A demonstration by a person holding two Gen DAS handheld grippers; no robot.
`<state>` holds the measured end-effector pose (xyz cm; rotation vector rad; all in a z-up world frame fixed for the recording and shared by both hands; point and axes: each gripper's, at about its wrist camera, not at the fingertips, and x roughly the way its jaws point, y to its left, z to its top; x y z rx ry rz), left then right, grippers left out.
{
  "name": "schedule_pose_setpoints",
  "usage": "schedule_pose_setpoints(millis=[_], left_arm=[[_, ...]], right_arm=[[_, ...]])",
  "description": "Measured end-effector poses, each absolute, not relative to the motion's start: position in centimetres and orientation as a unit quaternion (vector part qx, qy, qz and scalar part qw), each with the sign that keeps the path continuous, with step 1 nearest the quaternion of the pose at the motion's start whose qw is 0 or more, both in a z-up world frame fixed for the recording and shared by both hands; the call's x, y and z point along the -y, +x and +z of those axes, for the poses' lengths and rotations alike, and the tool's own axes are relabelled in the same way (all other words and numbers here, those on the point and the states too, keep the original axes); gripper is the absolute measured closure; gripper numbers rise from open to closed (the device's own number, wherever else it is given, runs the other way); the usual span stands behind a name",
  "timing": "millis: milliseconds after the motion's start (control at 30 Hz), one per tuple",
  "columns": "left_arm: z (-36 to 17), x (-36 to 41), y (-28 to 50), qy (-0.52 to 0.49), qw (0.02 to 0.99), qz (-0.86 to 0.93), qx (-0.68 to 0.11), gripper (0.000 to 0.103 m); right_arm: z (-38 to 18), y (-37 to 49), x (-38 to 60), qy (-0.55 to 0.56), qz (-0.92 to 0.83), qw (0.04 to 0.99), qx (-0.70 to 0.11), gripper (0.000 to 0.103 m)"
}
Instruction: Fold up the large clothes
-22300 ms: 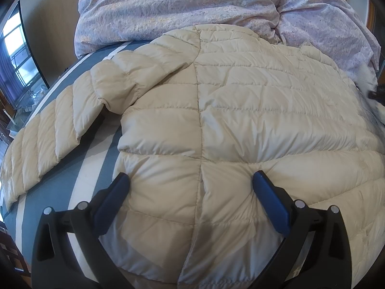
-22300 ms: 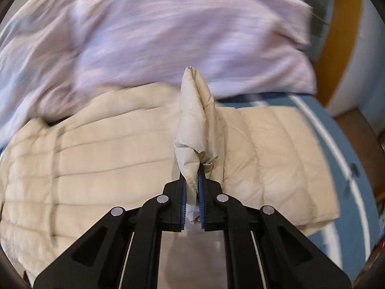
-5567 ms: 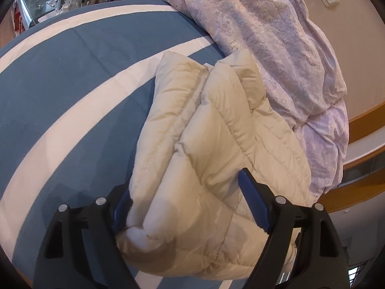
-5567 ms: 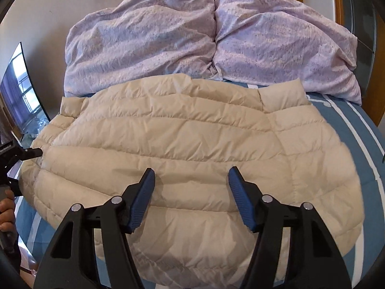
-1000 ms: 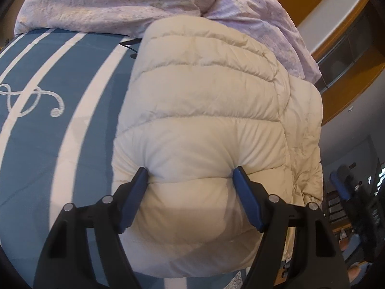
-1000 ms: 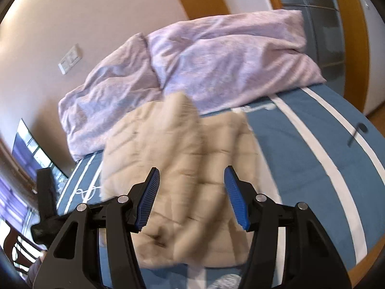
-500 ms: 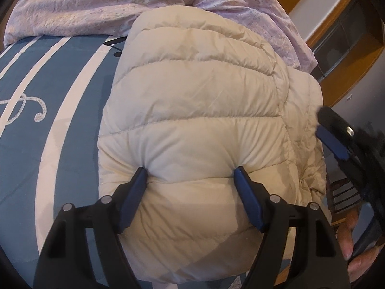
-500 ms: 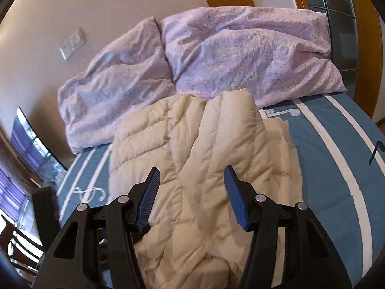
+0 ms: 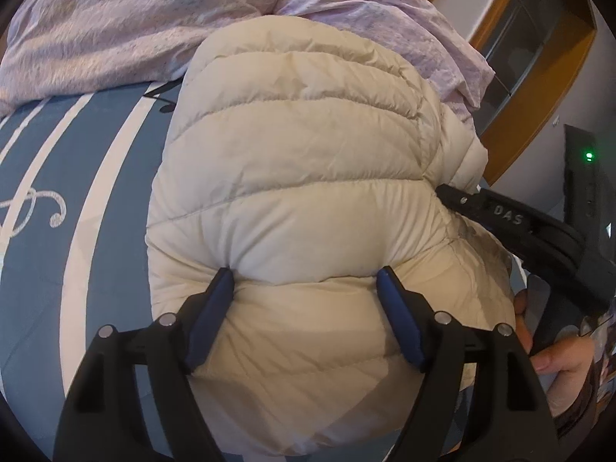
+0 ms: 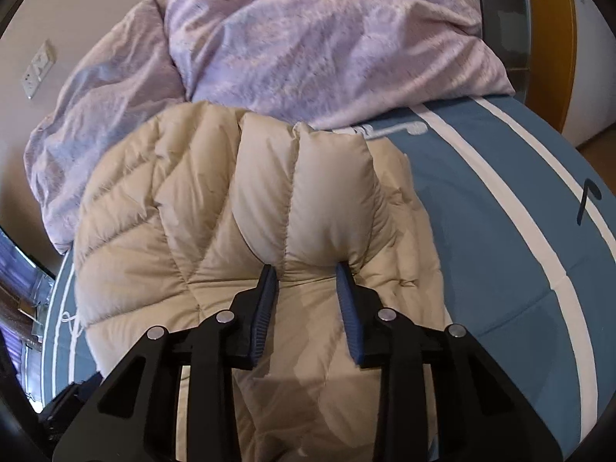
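A cream quilted puffer jacket (image 9: 308,177) lies folded into a thick bundle on the blue striped bed cover (image 9: 69,200). My left gripper (image 9: 306,275) is open, its blue fingertips (image 9: 221,281) pressed down into the jacket's near edge. In the right wrist view the jacket (image 10: 238,208) fills the middle; my right gripper (image 10: 306,271) is partly closed, its jaws still apart, pressing into a puffy fold. The right gripper's black finger (image 9: 512,219) also shows in the left wrist view at the jacket's right edge.
A crumpled lilac duvet (image 10: 308,38) lies heaped against the jacket's far side. The blue cover with white stripes (image 10: 519,211) stretches to the right. A wooden frame and dark glass (image 9: 539,50) stand beyond the bed. A wall socket (image 10: 38,67) is on the left.
My right gripper has come down onto the jacket and its jaws have narrowed. My left gripper stays pressed on the near edge, with the right tool now reaching the jacket's right side.
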<state>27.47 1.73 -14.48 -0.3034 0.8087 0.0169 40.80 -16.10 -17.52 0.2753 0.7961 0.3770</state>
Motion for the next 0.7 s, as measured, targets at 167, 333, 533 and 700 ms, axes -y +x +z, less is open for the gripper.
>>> schedule_pose_setpoints(millis=[167,333,533,700], left_arm=[[-14.4,-0.8,27.6,-0.121,0.913,0.013,-0.389,0.026],[-14.5,0.3,27.7,-0.09,0.917,0.018,-0.387,0.026],[-14.6,1.4,28.2,-0.057,0.919,0.026,-0.389,0.025],[-14.9,1.6,28.6,-0.05,0.918,0.026,-0.392,0.024]], right_arm=[[-18.7,41.0,16.4,0.133,0.17,0.896,-0.388,0.07],[-19.8,41.5,16.9,0.136,0.166,0.896,-0.389,0.07],[-20.4,41.9,17.5,0.142,0.165,0.893,-0.394,0.07],[-20.7,42.0,17.7,0.144,0.167,0.893,-0.393,0.07]])
